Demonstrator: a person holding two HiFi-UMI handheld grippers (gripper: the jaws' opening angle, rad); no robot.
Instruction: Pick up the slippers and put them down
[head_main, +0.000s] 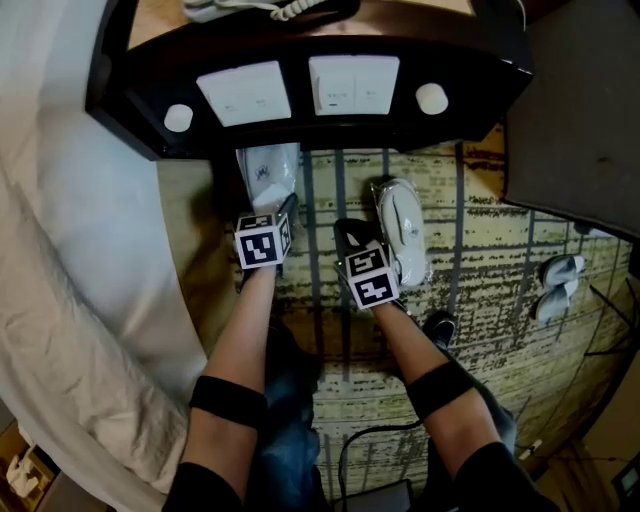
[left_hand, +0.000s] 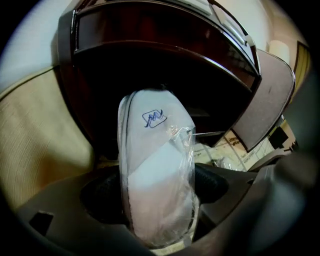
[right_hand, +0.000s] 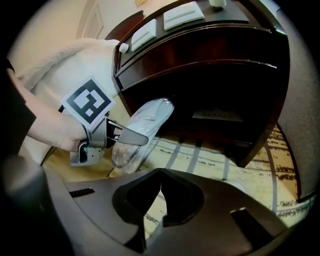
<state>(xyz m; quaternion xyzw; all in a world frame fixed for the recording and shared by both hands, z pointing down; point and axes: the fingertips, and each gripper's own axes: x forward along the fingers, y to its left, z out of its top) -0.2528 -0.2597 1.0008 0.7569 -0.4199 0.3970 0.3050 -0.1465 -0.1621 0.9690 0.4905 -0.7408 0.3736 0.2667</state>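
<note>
Clamped in L gripper (left_hand: 157, 187): white cloth slipper sealed in clear plastic wrap (left_hand: 155, 150). Pads squeezed onto both sides of its rear half, toe w/ blue logo pointing toward dark wooden bedside cabinet (left_hand: 165, 55). Carried off the floor, just in front of cabinet's open underside.

R gripper (right_hand: 160, 186) closed tight, pads meeting, nothing thick between. Poss. a fold of film pinched, can't confirm. Second wrapped white slipper (head_main: 405, 225) just beside it, over beige patterned carpet (head_main: 490, 270).

Prob. v. light, soft, easily squashed flat. Film slick & crinkly, so liable to slide under a weak squeeze. Best taken across mid-sole through the wrap, firm but not crushing. Film-only pinch likely to swing or tear.
</note>
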